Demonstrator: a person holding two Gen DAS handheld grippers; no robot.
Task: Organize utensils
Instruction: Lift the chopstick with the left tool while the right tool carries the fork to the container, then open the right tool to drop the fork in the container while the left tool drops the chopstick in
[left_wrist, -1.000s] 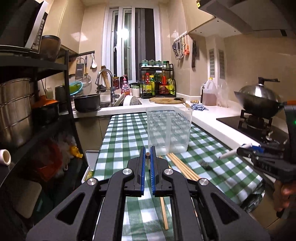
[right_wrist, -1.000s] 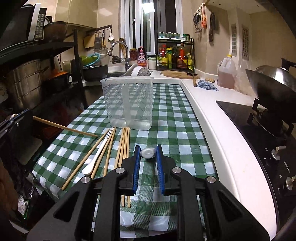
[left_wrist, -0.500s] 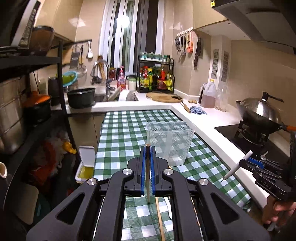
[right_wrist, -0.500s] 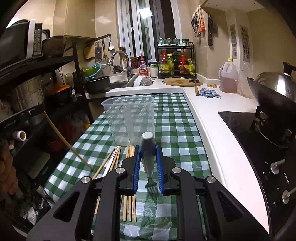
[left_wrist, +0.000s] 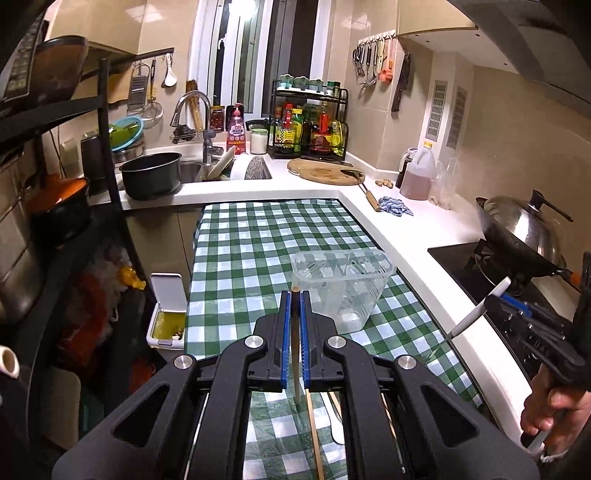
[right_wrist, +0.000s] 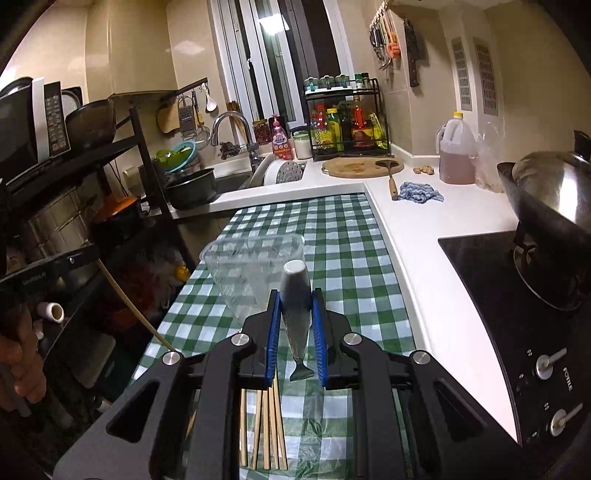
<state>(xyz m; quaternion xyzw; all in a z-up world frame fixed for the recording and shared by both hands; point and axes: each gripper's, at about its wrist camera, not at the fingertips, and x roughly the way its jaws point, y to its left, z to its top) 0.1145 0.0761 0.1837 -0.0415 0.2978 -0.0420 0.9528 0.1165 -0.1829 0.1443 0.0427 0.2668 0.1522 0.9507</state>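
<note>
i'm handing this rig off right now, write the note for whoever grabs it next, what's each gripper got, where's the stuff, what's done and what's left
Left gripper: shut on one wooden chopstick, held upright above the table, tip pointing down.
Right gripper: shut on a white-handled fork, handle up, tines down, also lifted.
Clear plastic container stands on the green checked tablecloth just ahead of both grippers; I can make out nothing inside it yet.
More loose chopsticks lie on the cloth below the right gripper, and a white utensil lies beside them.
Done: both picks. Left: drop both into the container, then collect the rest.
</note>
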